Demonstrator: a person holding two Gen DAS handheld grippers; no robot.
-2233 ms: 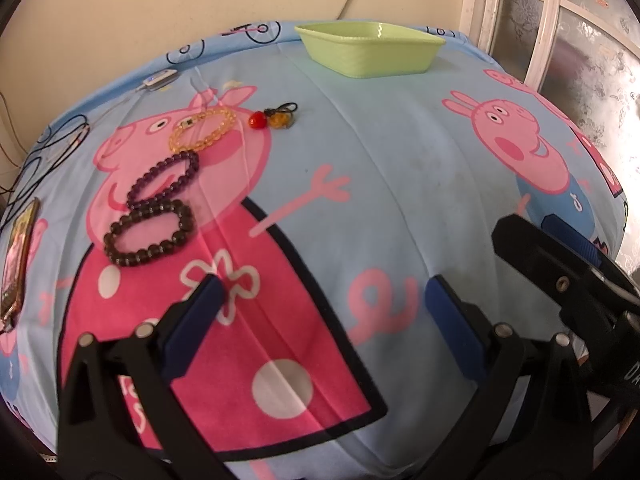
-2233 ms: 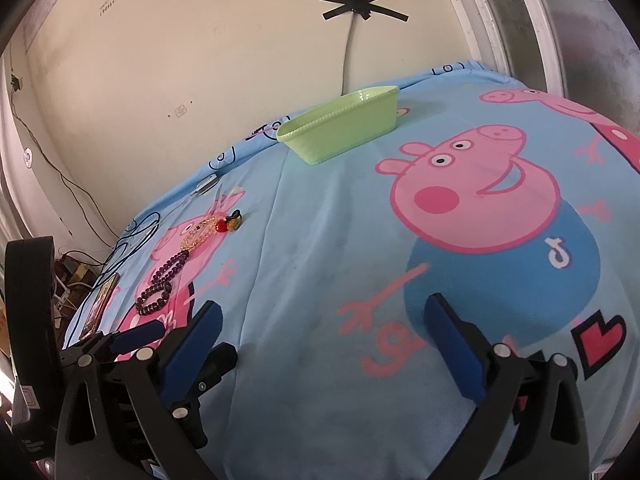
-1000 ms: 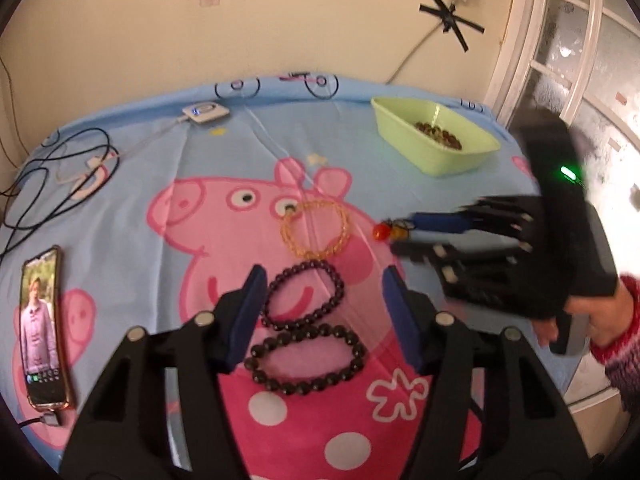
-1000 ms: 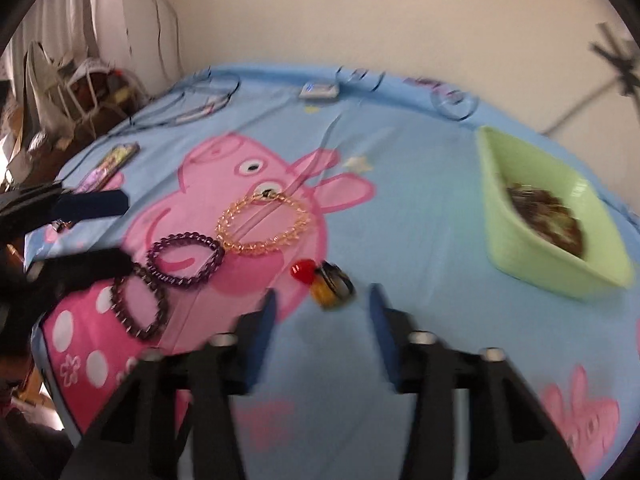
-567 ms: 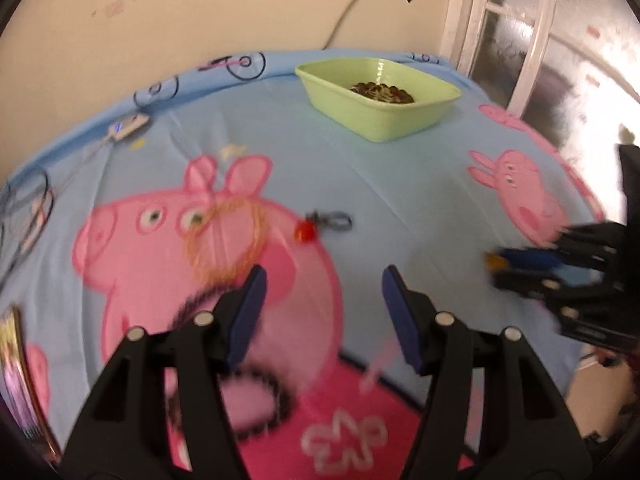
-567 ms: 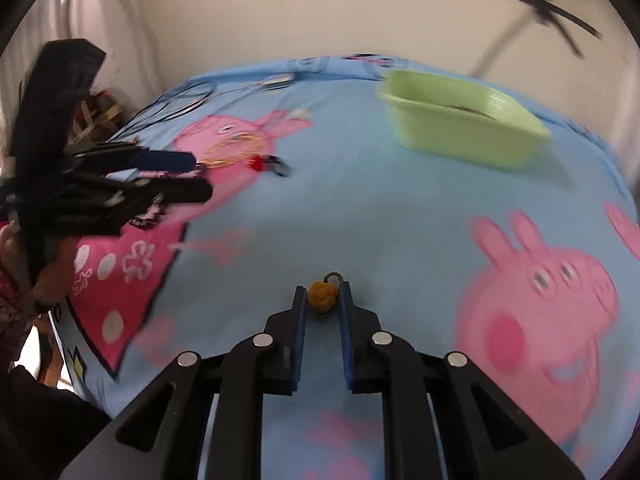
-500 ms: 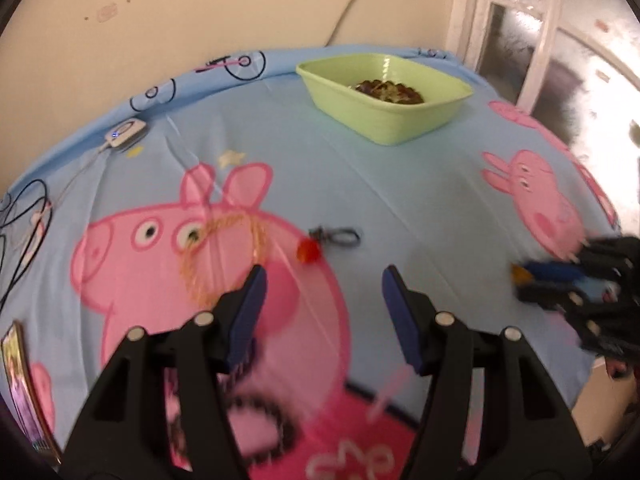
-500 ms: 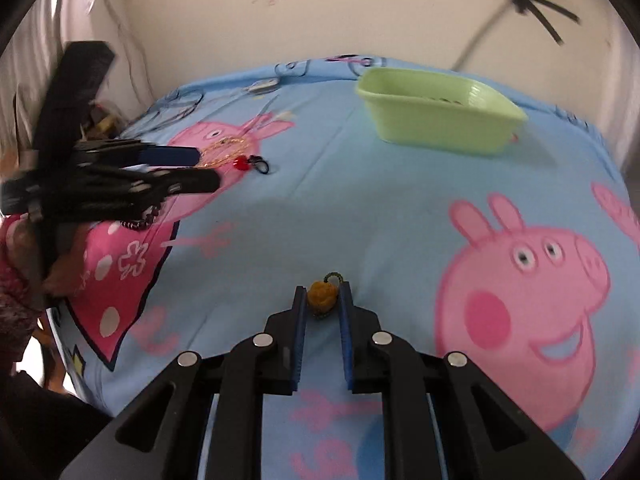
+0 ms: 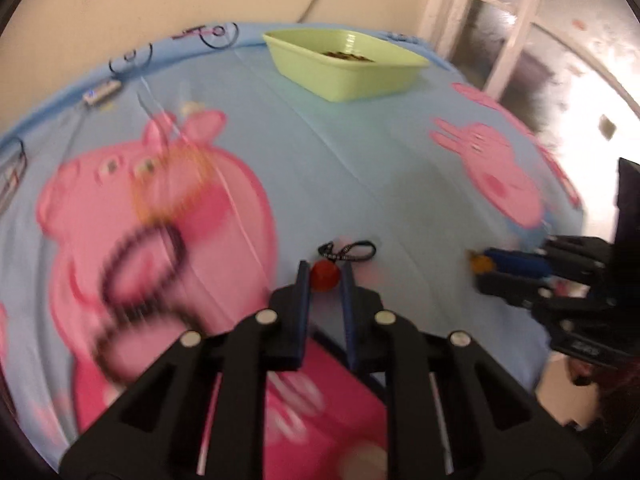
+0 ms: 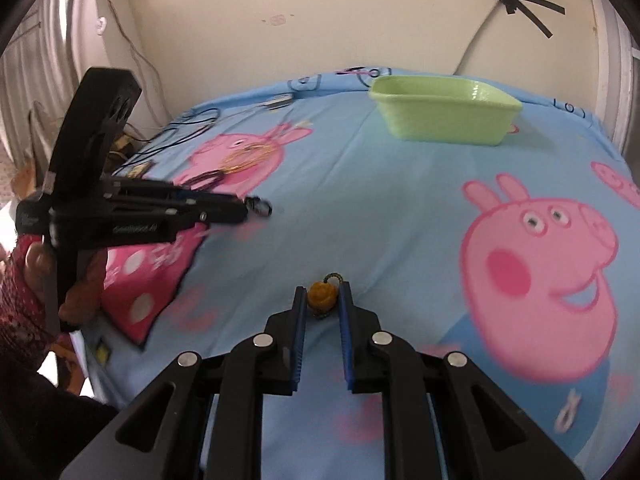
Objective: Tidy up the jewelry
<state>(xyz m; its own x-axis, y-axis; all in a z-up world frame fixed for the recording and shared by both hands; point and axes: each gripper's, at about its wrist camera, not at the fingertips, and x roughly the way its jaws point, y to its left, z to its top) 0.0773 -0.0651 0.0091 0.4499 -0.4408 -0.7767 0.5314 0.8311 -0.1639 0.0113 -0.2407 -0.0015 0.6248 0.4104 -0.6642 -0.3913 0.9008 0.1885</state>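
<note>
My left gripper (image 9: pixel 325 276) is shut on a red bead charm (image 9: pixel 324 275) with a black cord loop (image 9: pixel 352 251), held above the cloth. My right gripper (image 10: pixel 322 295) is shut on an orange-yellow charm (image 10: pixel 321 295) with a small dark loop. The right gripper also shows at the right of the left wrist view (image 9: pixel 480 268), and the left gripper at the left of the right wrist view (image 10: pixel 244 208). A light green tray (image 9: pixel 344 66) with some jewelry inside stands at the far edge, also seen in the right wrist view (image 10: pixel 444 116). A gold bracelet (image 9: pixel 176 184) and dark bead bracelets (image 9: pixel 140 276) lie blurred on the pink pig print.
The table is covered by a blue Peppa Pig cloth (image 10: pixel 400 208). Cables (image 10: pixel 188 124) and a small white device (image 10: pixel 278 100) lie at the far left edge. A wall is behind, a window frame (image 9: pixel 516 24) at the right.
My left gripper has come down and closed on the red charm, which lay on the cloth before. My right gripper still holds the orange charm and has shifted slightly.
</note>
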